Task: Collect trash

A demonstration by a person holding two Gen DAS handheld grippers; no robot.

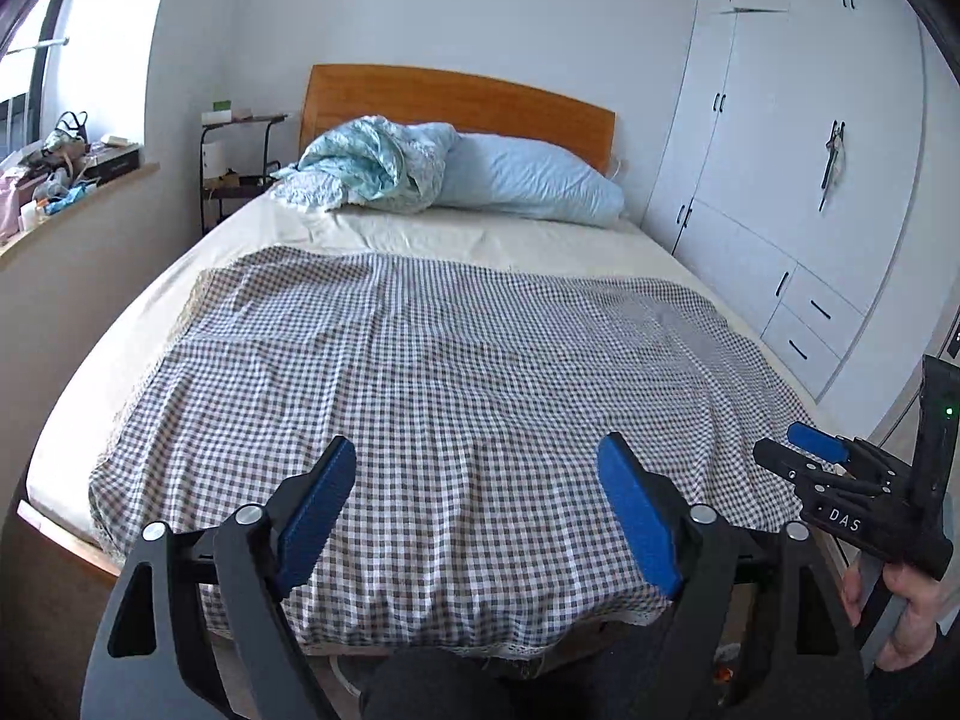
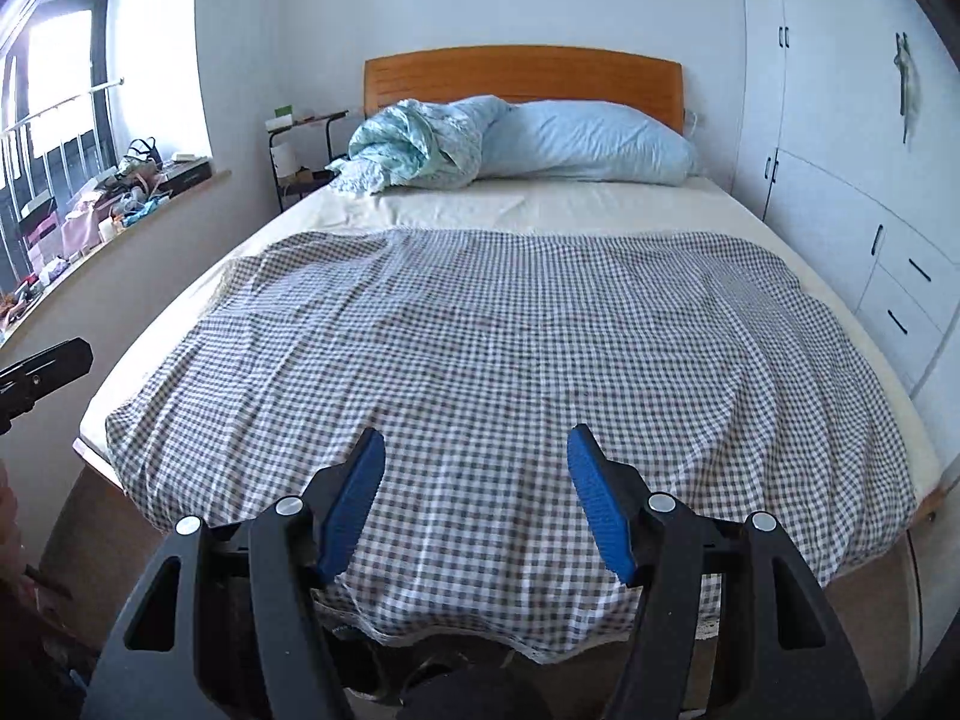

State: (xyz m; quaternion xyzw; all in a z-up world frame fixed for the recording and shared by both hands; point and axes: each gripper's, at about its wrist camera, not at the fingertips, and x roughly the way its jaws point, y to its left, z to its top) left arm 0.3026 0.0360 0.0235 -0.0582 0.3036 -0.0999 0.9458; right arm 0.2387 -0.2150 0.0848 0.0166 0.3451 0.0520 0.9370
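Left wrist view: the left gripper has its blue pads spread wide with nothing between them. Beyond and below the jaws lies a bed whose near half is covered by a checked blanket. Farther ahead, past the blanket, a crumpled light-blue quilt and a blue pillow rest against a wooden headboard. To the right of the jaws the right gripper appears, held by a hand; behind it stands a white wardrobe. Far left of the jaws a windowsill is crowded with small clutter. No trash shows on the bed or between the pads.

Right wrist view: the right gripper also stands open, a little narrower, and empty. The checked blanket fills the space ahead of the jaws, the pillow and quilt beyond it. The cluttered windowsill is far left of the jaws.
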